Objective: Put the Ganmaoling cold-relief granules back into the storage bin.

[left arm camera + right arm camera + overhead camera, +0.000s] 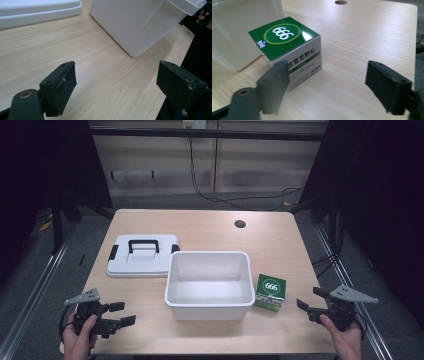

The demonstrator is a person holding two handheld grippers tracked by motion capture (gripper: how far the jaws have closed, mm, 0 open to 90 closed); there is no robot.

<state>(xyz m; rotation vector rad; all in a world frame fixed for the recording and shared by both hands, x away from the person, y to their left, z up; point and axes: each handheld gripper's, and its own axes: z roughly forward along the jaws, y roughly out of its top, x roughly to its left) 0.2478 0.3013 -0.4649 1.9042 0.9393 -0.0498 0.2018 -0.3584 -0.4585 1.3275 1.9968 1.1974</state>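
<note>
Black right gripper (325, 87) stands with jaws wide apart, holding nothing; the small green-and-white cardboard box (287, 45) lies just ahead, toward its left jaw, beside the white plastic tub (239, 32). Left gripper (119, 314), also apart, is farther.

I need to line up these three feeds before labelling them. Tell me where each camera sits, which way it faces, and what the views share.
High view: above the person's side, looking forward and down on the table, bin, lid and green box; both hands and both tools show.
Left gripper view: rides the left tool, looking low across the table towards the bin's wall; its open jaws show.
Right gripper view: rides the right tool, facing the green box; its open jaws show.
Shared: the bin appears in all three.
</note>
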